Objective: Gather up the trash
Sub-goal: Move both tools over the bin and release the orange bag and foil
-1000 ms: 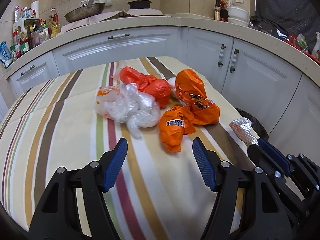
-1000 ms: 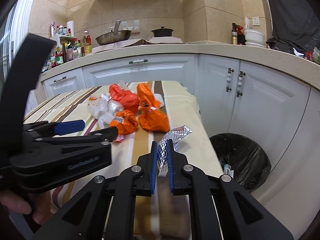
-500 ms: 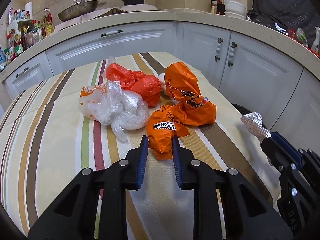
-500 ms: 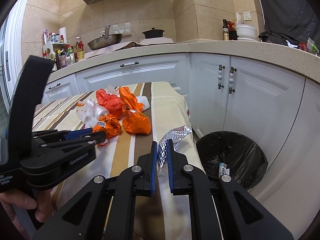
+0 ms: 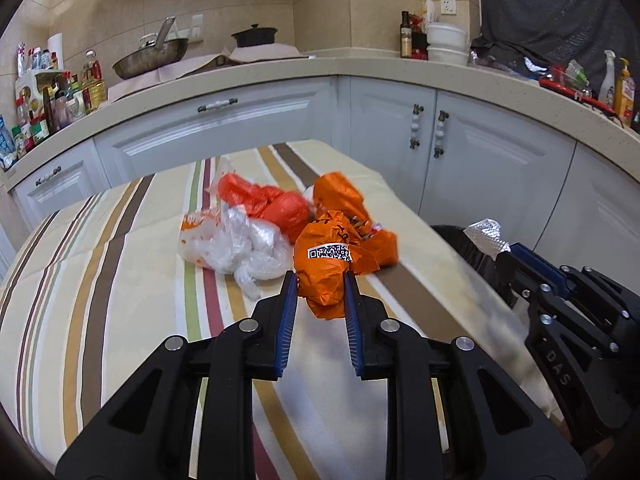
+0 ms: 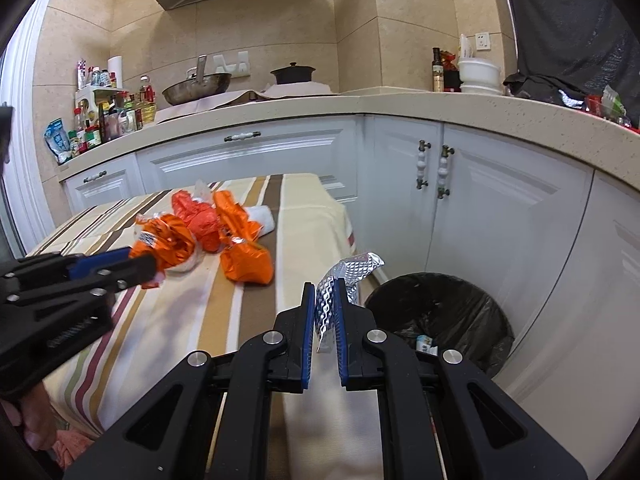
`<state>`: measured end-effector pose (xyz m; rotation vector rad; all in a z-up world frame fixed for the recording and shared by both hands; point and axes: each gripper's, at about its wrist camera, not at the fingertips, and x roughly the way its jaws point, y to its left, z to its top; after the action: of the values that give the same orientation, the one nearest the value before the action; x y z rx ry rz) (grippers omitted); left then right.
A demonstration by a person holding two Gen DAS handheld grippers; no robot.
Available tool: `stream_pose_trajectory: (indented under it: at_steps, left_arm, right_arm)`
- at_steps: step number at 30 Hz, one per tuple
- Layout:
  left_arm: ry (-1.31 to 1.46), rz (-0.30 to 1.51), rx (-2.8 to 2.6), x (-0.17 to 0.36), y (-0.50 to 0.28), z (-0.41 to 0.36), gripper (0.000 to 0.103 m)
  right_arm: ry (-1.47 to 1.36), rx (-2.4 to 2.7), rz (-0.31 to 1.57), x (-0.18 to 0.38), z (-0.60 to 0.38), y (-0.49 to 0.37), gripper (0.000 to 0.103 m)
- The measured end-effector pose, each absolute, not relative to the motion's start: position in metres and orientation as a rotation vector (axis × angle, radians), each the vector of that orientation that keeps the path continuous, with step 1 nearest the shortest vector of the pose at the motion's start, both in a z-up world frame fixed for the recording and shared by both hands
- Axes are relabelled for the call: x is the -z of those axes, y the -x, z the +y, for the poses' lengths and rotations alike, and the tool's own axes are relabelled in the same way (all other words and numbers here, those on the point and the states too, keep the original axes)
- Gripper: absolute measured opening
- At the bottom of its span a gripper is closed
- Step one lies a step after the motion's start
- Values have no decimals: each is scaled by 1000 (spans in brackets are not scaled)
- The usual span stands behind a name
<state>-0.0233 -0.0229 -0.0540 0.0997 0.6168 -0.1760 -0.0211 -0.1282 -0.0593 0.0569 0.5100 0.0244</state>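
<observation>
My left gripper [image 5: 320, 280] is shut on a crumpled orange bag [image 5: 326, 254] with a black-and-white code label, held just above the striped tablecloth [image 5: 120, 300]. In the right wrist view the same orange bag [image 6: 164, 244] hangs from the left gripper [image 6: 146, 266]. My right gripper [image 6: 324, 285] is shut on a silver foil wrapper [image 6: 354, 266], past the table's right edge and in front of the black-lined bin [image 6: 440, 312]. On the cloth lie a red bag [image 5: 276, 204], a clear plastic bag [image 5: 240, 248] and another orange bag [image 5: 344, 200].
White cabinets [image 6: 480, 208] curve round behind the table and bin. The counter [image 5: 360, 66] holds a wok, a dark pot, bottles and bowls. A small carton [image 6: 424, 343] lies inside the bin. A hand [image 6: 38, 424] grips the left tool at the lower left.
The left jaws went from wide open to shut on the labelled orange bag and raised it off the cloth. The right gripper, still holding the foil, drifted right, nearer the bin.
</observation>
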Motion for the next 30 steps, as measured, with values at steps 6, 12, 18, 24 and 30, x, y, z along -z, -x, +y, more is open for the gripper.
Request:
stream_pose_trajectory:
  at_steps: [6,12,18,24,30]
  left_arm:
    - [-112,581,247,40,21,-49,22]
    - [-147,567,310,38,4,-95,22]
    - [-177,597,371,44,-19,-145,22]
    - [-224,626,388,56,-46,-190,23]
    - [-246,716,374,75,-76,-216,50]
  right_arm:
    - [-41,37,495,53,-154,17,10]
    - [-34,113,483,47,-192,10,10]
    - [-35,153,492,50,-227,-6,10]
    - [-62,164,505,64,-258,-28,10]
    - [-158,183,529,84,-291,-50,37]
